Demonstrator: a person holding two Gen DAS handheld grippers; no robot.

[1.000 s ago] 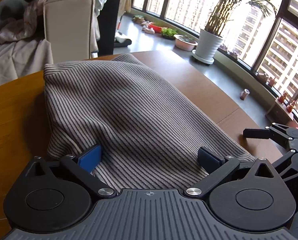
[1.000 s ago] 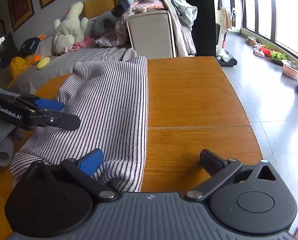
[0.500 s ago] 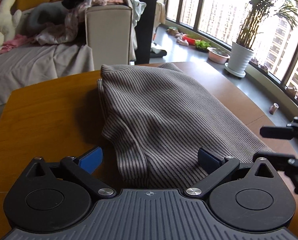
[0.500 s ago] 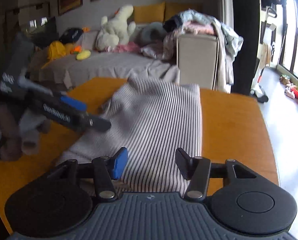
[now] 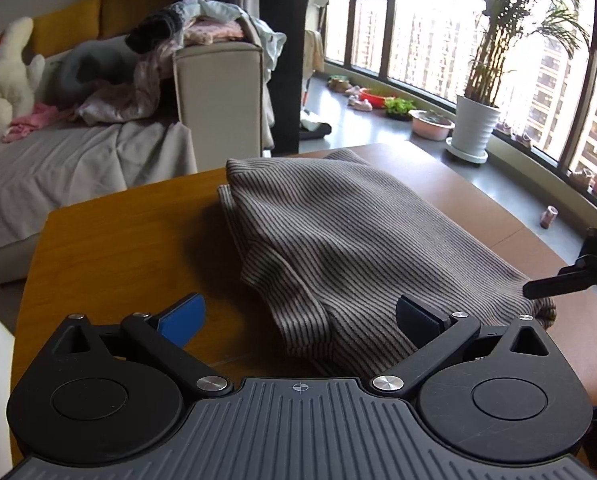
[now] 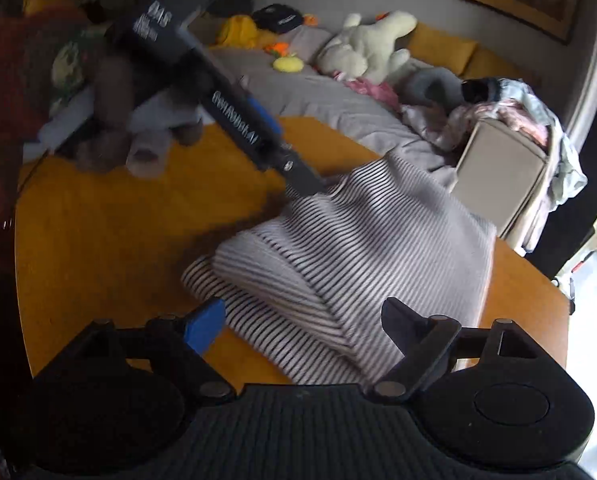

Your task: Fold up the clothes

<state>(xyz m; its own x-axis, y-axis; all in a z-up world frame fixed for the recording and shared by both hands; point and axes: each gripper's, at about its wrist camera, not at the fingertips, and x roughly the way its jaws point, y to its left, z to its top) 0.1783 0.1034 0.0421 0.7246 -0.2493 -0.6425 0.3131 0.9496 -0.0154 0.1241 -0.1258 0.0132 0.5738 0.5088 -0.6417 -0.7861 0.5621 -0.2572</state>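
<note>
A grey striped garment [image 5: 358, 240] lies folded and humped on the wooden table [image 5: 118, 248]. Its near end is bunched into rolled layers [image 6: 298, 300]. My left gripper [image 5: 298, 320] is open just short of that end, with cloth under its right finger and bare wood under its blue left one. My right gripper [image 6: 304, 322] is open too, straddling the near corner of the garment [image 6: 378, 240] without pinching it. The left gripper [image 6: 298, 178] shows blurred above the garment's far left edge. One right finger [image 5: 554, 282] pokes in at the right.
A grey-covered sofa [image 5: 58, 168] with plush toys [image 6: 370, 48] stands behind the table. Clothes are heaped on a beige chair [image 5: 218, 92]. A potted plant [image 5: 474, 128] and bowls stand on the floor by the windows. The table's edge [image 6: 538, 280] runs close on the right.
Both grippers have drawn back from the garment, whose near part now lies doubled over and bunched. The right gripper swung left, its fingers narrowing and then widening again.
</note>
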